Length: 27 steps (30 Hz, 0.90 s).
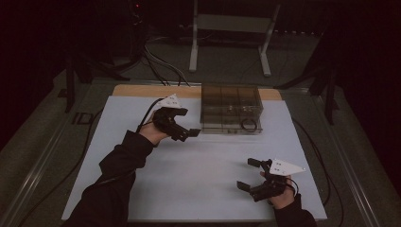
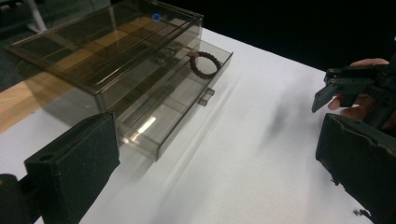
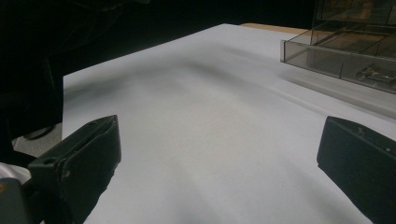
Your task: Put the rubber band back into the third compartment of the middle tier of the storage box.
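Dim surroundings frame a white tabletop [image 1: 189, 179] where a smoky clear plastic drawer box [image 1: 230, 98] sits at twelve o'clock, its lower drawer [image 2: 180, 100] slid partly out. A dark beaded bracelet [image 2: 204, 64] lies in the drawer's right-hand end; it looks light, limp and loosely strung, best pinched across one side of the loop. The box seems rigid, slick and light enough to skid. The left tool [image 1: 187, 133] hovers just left of the drawer, jaws spread and empty; the right tool [image 1: 249, 174], at five o'clock, gapes wide too, touching nothing.
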Available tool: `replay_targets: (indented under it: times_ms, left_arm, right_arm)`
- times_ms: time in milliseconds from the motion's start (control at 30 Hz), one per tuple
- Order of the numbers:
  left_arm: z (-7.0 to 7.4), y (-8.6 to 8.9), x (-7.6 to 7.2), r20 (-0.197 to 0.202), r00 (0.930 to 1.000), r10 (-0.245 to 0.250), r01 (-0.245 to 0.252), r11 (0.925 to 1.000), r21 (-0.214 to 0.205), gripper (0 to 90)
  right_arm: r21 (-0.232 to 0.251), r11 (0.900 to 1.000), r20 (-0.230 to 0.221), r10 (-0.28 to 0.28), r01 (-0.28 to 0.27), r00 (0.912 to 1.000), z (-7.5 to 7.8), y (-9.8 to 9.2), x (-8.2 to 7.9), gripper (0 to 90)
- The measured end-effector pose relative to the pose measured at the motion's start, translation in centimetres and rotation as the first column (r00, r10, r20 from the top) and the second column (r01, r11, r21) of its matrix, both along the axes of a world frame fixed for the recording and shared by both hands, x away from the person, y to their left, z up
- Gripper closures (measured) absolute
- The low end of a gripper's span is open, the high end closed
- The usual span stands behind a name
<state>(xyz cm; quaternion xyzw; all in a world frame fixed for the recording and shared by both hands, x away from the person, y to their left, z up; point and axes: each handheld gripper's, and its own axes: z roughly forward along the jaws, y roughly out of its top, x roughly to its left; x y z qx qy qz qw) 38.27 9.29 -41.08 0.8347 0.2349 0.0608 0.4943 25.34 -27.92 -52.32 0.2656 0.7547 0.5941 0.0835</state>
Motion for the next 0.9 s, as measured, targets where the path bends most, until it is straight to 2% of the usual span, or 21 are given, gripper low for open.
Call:
replay_targets:
  times_ms: [500,767,900]
  left_arm:
    - [-1.1,4.1,-2.1,0.015,0.9977,0.066,-0.067,0.9978,0.004,0.3]
    - [-1.6,5.9,-3.5,0.021,0.9947,0.101,-0.101,0.9949,-0.005,0.3]
    - [-2.0,6.9,-4.3,0.028,0.9924,0.120,-0.120,0.9927,0.004,0.3]
  right_arm:
    - [-0.003,1.0000,0.002,0.002,-0.002,1.0000,0.0,0.1,-0.1,0.0]
    - [-0.004,1.0000,-0.002,0.001,-0.001,1.0000,0.0,0.1,0.0,0.0]
    - [-0.007,1.0000,0.002,0.000,0.000,1.0000,0.0,0.1,0.0,0.0]
